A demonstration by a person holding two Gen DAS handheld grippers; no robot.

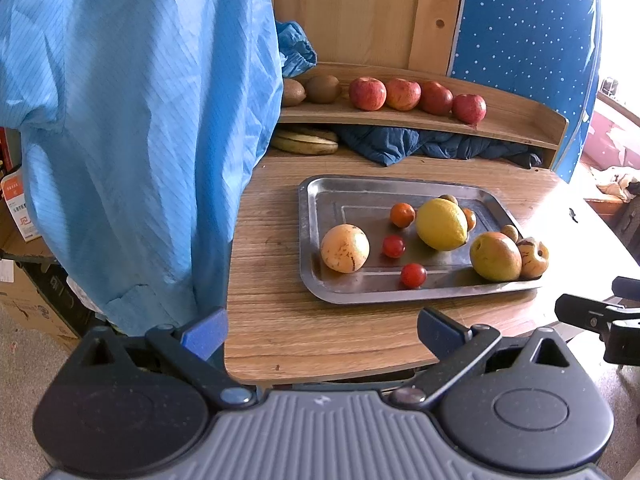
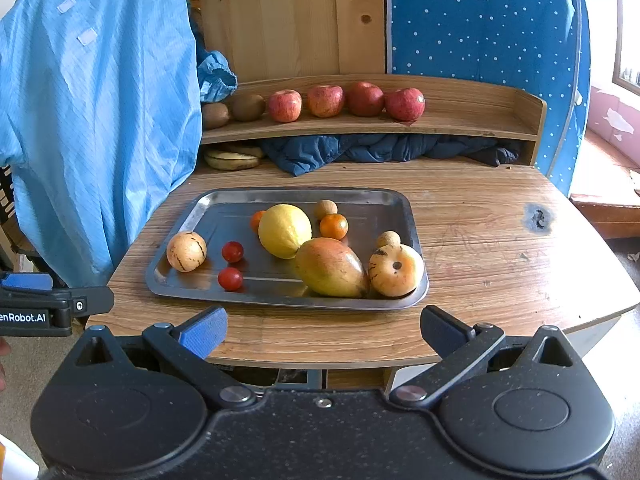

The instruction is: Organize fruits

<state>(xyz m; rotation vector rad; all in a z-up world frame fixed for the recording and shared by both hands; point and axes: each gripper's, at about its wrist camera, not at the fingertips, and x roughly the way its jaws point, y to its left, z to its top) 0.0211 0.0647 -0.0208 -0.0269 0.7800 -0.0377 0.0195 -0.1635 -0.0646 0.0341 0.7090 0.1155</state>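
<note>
Left hand-held gripper (image 1: 322, 330): released, jaws wide apart and empty, held off the worktop's (image 2: 480, 216) near edge.
Right hand-held gripper (image 2: 323, 330): likewise released and empty, facing the tray from the near edge.
Steel tray (image 2: 208, 200): lies mid-worktop and carries the unsorted fruit.
Tray contents: lemon (image 2: 285, 231) at centre; mango (image 2: 331, 267) touching it on the near side; two cherry tomatoes (image 2: 232, 251) apart from each other on the near left; a speckled round fruit (image 2: 186, 251) at the left end; a similar fruit (image 2: 396, 270) in the near right corner.
Shelf (image 2: 460, 126): along the far edge, with four red apples (image 2: 285, 106) in a row and two kiwis (image 2: 248, 107) to their left, like beside like.
Step in hand (judged): choosing a first fruit; sorting appears partly done.
Technique (judged): take an isolated fruit first, such as a cherry tomato, closing gently to avoid bruising; approach from above so neighbours are not nudged; set it beside its own kind.
</note>
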